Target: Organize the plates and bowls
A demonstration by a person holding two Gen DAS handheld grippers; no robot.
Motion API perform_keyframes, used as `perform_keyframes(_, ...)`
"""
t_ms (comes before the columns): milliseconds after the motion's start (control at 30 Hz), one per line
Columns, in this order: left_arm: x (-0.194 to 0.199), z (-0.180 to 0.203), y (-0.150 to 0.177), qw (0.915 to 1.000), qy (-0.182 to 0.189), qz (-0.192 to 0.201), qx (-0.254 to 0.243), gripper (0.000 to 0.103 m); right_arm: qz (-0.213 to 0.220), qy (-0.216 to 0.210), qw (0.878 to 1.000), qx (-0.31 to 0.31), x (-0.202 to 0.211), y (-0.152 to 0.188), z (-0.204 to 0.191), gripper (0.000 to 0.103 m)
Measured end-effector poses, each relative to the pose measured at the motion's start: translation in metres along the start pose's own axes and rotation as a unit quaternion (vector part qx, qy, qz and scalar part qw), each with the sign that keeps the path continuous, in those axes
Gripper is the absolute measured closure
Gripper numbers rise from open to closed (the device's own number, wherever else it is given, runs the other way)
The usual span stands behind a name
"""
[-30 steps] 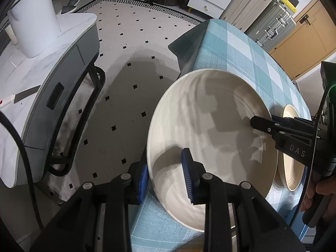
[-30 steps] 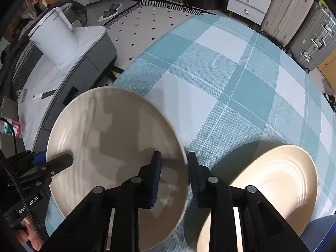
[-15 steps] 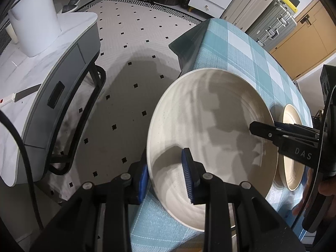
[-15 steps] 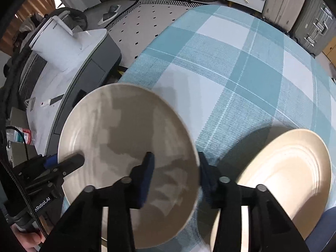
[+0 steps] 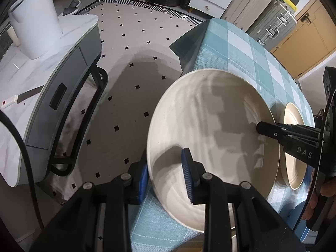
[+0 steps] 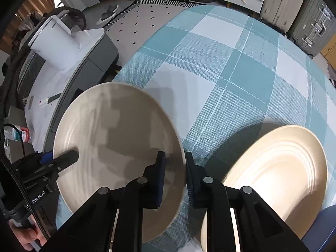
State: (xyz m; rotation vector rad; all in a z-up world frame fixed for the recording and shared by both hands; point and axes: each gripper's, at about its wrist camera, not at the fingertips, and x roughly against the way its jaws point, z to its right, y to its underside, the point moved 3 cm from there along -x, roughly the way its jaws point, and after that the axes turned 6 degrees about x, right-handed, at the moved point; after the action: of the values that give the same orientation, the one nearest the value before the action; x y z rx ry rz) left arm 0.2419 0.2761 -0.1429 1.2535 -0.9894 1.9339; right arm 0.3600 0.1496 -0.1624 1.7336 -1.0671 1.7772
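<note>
Big cream plate (image 5: 210, 126) over the checked table (image 6: 231, 67), left claw (image 5: 166, 174) pinching its rim, right claw (image 6: 175, 174) closing on the other edge — second plate (image 6: 279, 168) beside it.

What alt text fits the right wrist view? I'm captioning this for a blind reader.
The right gripper is closing on the near rim of a cream plate, one finger on each side of the rim, while the left gripper holds the opposite edge. A second cream plate lies to the right on the blue checked tablecloth.
</note>
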Motion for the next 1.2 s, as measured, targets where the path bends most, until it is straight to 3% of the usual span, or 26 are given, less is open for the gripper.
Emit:
perform_keyframes(633, 0.006, 0.000, 0.001, 1.0000, 0.006, -0.001, -0.002, 0.080, 0.011, 0.026, 1.000, 0.005, 0.008, 0.003, -0.008, 0.091)
perform_keyframes(1200, 0.029, 0.010, 0.005, 0.9999, 0.007, 0.008, -0.008, 0.080, 0.047, 0.030, 0.998, -0.008, 0.045, 0.014, -0.004, 0.092)
